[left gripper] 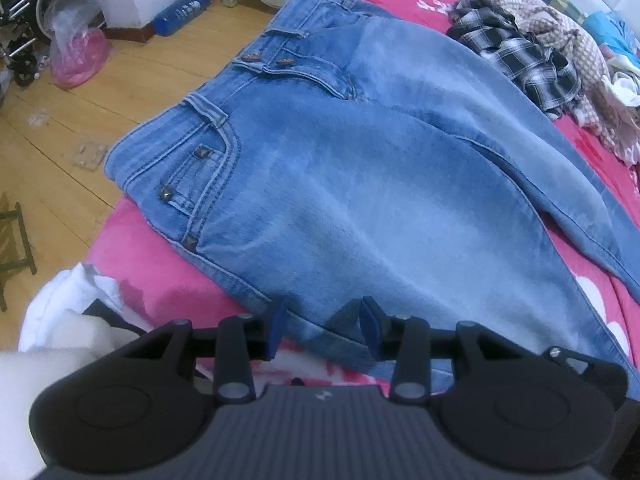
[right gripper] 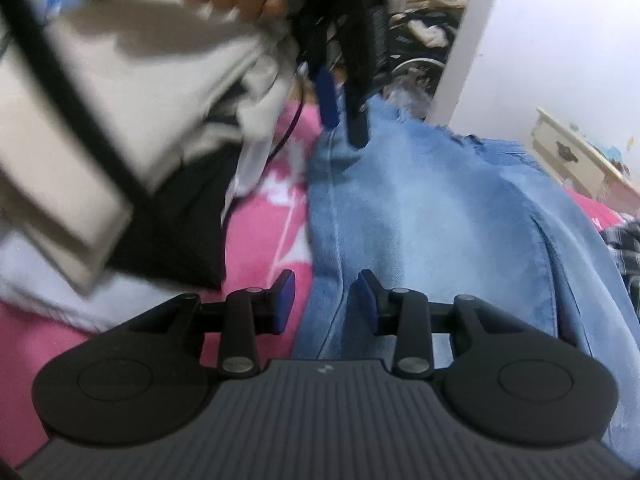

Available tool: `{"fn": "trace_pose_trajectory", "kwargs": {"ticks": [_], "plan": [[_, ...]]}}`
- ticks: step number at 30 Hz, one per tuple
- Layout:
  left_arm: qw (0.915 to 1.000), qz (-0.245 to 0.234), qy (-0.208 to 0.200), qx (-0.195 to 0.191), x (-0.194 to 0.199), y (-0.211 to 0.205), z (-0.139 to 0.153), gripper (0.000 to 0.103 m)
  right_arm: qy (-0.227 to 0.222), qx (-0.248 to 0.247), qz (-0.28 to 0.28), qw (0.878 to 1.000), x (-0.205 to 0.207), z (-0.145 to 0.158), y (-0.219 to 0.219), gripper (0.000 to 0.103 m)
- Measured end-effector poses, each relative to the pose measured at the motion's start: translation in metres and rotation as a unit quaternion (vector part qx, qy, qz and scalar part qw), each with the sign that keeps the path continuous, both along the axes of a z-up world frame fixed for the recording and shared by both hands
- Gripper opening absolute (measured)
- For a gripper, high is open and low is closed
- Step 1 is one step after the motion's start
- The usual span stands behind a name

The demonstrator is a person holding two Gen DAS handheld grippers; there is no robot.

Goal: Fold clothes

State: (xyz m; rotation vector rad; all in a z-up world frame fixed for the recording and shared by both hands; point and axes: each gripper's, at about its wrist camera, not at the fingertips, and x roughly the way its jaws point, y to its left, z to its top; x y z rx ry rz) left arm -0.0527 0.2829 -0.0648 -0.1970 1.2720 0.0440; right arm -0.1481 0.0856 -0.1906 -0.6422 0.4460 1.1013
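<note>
Jeans spread flat on pink bedspread, just beyond left gripper: jaws parted, nothing clamped, denim edge lying below the gap. Right gripper likewise parted (hem side beneath it, unpinched). Long axis from waistband at ten o'clock to legs at four o'clock in the left view. Waistband overhanging the bed edge above wooden floor. Crumpled plaid shirt at one o'clock; blue bottle at eleven.
</note>
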Motion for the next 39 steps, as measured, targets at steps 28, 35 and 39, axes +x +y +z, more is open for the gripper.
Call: {"fn": "trace_pose_trajectory", "kwargs": {"ticks": [28, 35, 39], "plan": [[0.9976, -0.039, -0.048, -0.032, 0.007, -0.015, 0.021, 0.041, 0.339, 0.190, -0.122, 0.913, 0.020, 0.015, -0.052, 0.003], [0.9727, -0.197, 0.064, 0.105, 0.010, -0.072, -0.036, 0.048, 0.305, 0.186, -0.317, 0.879, -0.028, 0.042, -0.149, 0.004], [0.9785, -0.162, 0.078, 0.101, 0.014, -0.064, -0.029, 0.050, 0.256, 0.150, -0.438, 0.849, -0.072, 0.056, -0.204, 0.004]]}}
